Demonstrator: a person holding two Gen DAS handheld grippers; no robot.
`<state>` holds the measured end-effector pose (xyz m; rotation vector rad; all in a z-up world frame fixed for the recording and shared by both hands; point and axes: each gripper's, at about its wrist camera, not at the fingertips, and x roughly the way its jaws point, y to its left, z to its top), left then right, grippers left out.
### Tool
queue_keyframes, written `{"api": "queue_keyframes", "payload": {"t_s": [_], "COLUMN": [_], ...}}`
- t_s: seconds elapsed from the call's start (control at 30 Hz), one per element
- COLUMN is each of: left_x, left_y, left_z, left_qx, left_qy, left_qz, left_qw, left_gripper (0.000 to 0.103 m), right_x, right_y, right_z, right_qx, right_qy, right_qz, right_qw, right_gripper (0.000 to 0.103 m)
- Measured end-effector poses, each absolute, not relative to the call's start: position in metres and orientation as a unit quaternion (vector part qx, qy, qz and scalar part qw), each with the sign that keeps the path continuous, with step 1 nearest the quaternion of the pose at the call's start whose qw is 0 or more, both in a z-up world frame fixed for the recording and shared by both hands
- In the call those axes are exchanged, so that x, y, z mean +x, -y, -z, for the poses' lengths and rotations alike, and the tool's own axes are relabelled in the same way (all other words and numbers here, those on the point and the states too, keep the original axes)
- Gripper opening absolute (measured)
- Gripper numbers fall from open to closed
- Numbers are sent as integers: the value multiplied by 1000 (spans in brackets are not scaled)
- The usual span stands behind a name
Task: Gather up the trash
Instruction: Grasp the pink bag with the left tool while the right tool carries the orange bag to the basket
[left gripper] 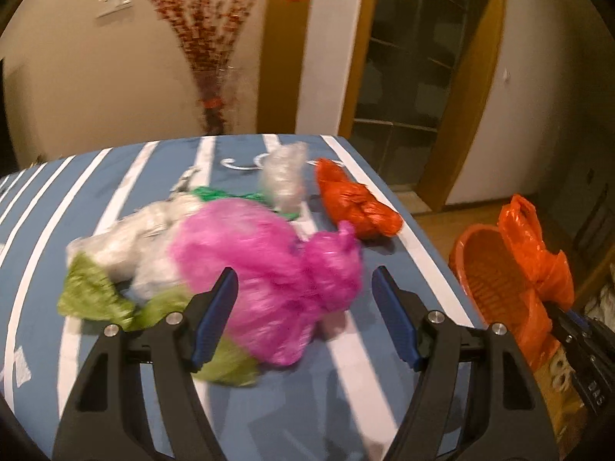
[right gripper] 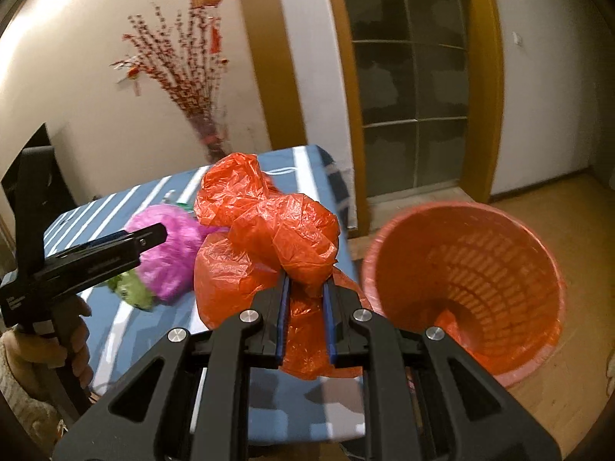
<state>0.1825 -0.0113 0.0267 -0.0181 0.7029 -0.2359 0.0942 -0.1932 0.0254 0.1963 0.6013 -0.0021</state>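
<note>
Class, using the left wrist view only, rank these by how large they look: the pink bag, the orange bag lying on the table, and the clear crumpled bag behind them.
1. pink bag, though it lies nearest the camera, which inflates it.
2. orange bag.
3. clear crumpled bag, only slightly smaller-looking and blurred, so the last two are unsure.

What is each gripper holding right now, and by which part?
The right gripper pinches a crumpled orange plastic bag by its lower bunched end. The left gripper holds nothing; its jaws stand open above the pink bag.
</note>
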Motion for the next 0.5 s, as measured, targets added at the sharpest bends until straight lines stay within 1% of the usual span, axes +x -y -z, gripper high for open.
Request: {"api": "queue_keyframes", "payload": {"t_s": [0.13,0.17,0.27,0.33,0.4,0.47,0.5], "left_x": [201,205,217,223,225,227,227], "left_y": [35,38,41,41,41,42,42], "left_z": [-14,-10,2,9,11,12,12], "left_qx": [17,21,27,19,15,12,8], "left_qy": [-363,-368,-388,-399,-399,-399,-397], "left_qz": [104,101,89,89,90,95,99], "left_qw": [926,924,917,912,912,912,913], "left_gripper": [70,64,55,53,47,33,30], "right_x": [94,93,93,92,92,93,93], "right_y": [208,212,218,221,223,225,226], "right_z": [-18,-16,-12,-10,-8,-7,-6], "right_qx": [107,110,115,117,119,122,123], "right_qy": [-304,-306,-312,-314,-316,-319,-319], "right_qz": [14,17,21,24,26,28,29], "right_qw": [946,945,943,942,941,940,939], "right_gripper": [15,15,15,15,15,15,15]}}
